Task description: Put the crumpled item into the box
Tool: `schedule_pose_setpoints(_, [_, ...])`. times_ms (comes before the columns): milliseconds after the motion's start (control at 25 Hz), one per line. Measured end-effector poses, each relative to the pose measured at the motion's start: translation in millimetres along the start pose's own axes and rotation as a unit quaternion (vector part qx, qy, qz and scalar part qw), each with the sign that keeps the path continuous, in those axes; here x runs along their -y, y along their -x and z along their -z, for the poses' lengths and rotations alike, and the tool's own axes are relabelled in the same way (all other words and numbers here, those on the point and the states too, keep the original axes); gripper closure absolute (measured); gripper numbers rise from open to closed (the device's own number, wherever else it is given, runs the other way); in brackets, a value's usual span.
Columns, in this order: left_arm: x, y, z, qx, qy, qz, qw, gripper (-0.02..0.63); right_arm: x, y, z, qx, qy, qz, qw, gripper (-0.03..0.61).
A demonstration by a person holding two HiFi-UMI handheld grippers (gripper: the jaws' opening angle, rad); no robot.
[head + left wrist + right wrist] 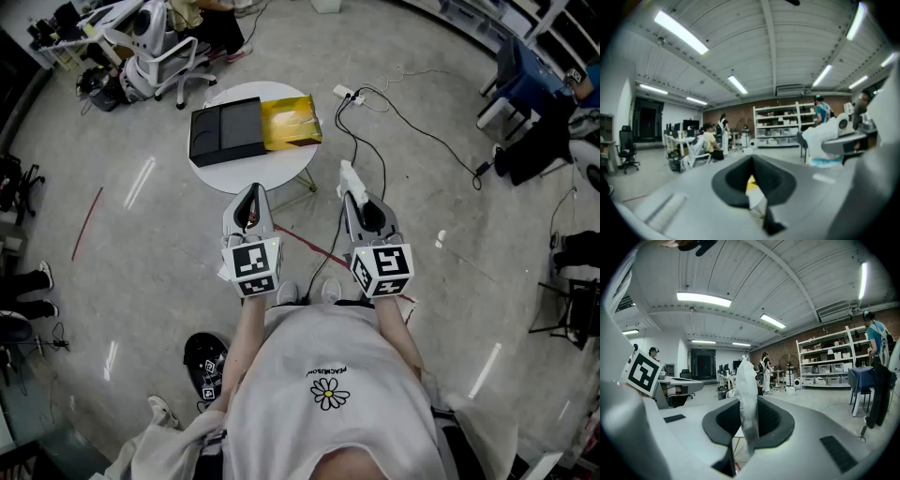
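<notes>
We see thin, crinkled, whitish plastic film on the crumpled item, smooth matt grey plastic on the right tongs, a matt black box, a glossy yellow foil-like panel, a smooth white desk, a polished, glare-streaked grey floor

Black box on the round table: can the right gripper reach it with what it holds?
Probably yes. The right gripper, shut on a white crumpled wrapper, hangs short of the table; nothing stands between it and the black box.
</notes>
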State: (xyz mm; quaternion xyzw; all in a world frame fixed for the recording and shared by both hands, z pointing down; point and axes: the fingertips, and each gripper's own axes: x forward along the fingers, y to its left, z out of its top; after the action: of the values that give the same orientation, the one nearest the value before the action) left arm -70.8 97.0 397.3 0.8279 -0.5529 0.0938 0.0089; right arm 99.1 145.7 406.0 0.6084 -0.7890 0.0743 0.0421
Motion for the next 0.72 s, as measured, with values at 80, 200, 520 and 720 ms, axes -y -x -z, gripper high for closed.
schedule_pose_setpoints(80, [5.4, -3.6, 0.1, -0.003, -0.002, -0.001, 1.0000, 0.614, 4.5, -0.3, 1.8, -0.003, 0.003, -0.004, 1.000, 0.532])
schedule_pose_setpoints(200, [12.8, -7.5, 3.6, -0.010, -0.005, -0.010, 0.9999, 0.615, 11.2, 2.3, 5.9, -0.007, 0.004, -0.020, 1.000, 0.532])
schedule_pose_setpoints(520, [39.5, 2.4, 17.9, -0.024, -0.004, -0.045, 0.9987, 0.615, 51.3, 16.1, 36.3, -0.024, -0.046, -0.023, 0.998, 0.532])
schedule_pose_setpoints(720, [40.7, -1.1, 23.9, -0.033, -0.002, -0.059, 0.9977, 0.615, 64.5, 16.2, 40.5, -0.021, -0.071, -0.024, 0.997, 0.532])
